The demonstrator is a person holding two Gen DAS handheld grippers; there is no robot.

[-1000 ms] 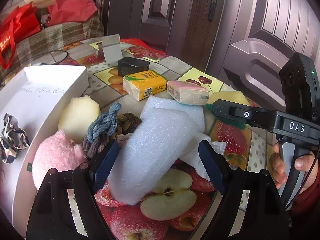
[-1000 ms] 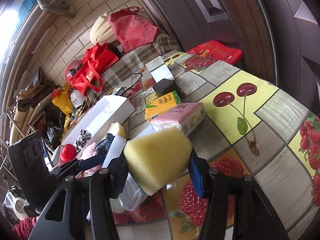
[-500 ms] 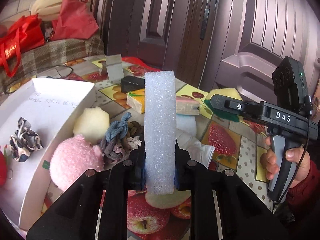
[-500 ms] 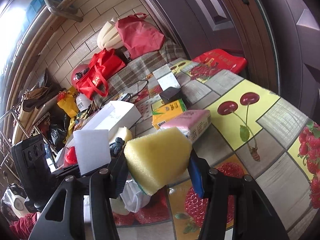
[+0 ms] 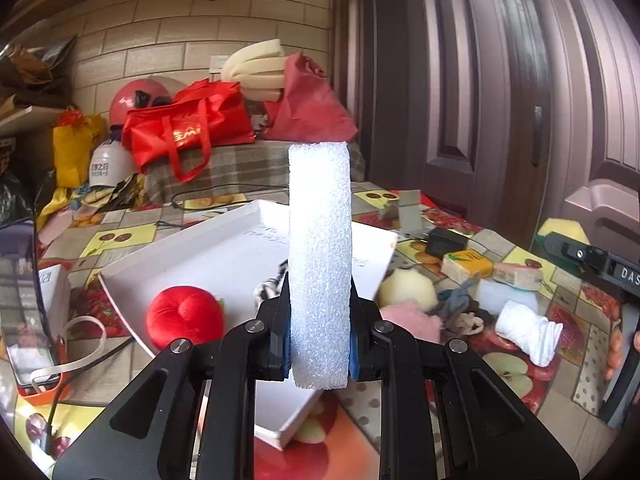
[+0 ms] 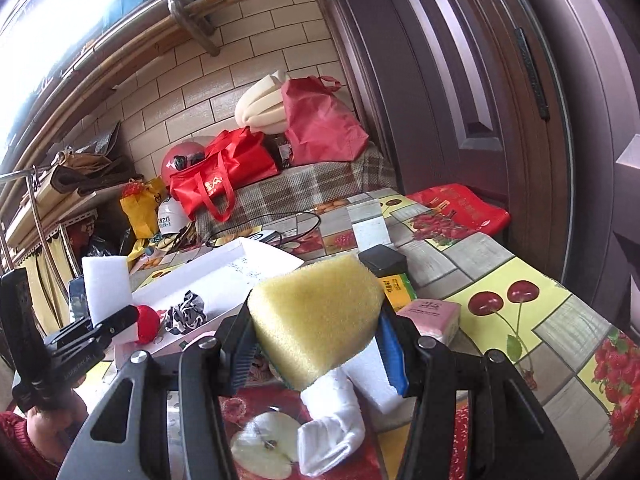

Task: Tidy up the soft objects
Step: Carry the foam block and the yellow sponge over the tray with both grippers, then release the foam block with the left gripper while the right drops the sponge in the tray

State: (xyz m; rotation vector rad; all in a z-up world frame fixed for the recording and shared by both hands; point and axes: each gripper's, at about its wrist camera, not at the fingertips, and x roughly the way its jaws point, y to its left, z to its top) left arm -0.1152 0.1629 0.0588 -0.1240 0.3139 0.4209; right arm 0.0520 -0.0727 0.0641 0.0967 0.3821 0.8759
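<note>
My left gripper is shut on a white foam block and holds it upright above the near corner of the white tray. The block also shows in the right wrist view. In the tray lie a red plush ball and a black-and-white scrunchie. My right gripper is shut on a yellow sponge, held above the table. Right of the tray lie a cream sponge ball, a pink fluffy ball, knotted hair ties and a white sock.
Tissue packs, a black charger and a white card sit at the table's far side. A phone in an orange holder with cable stands at the left. Red bags lie on a bench behind; a dark door is at the right.
My left gripper closed on the foam block, lifted it off the table and swung left, now over the tray. The right gripper keeps holding the yellow sponge, raised a little.
</note>
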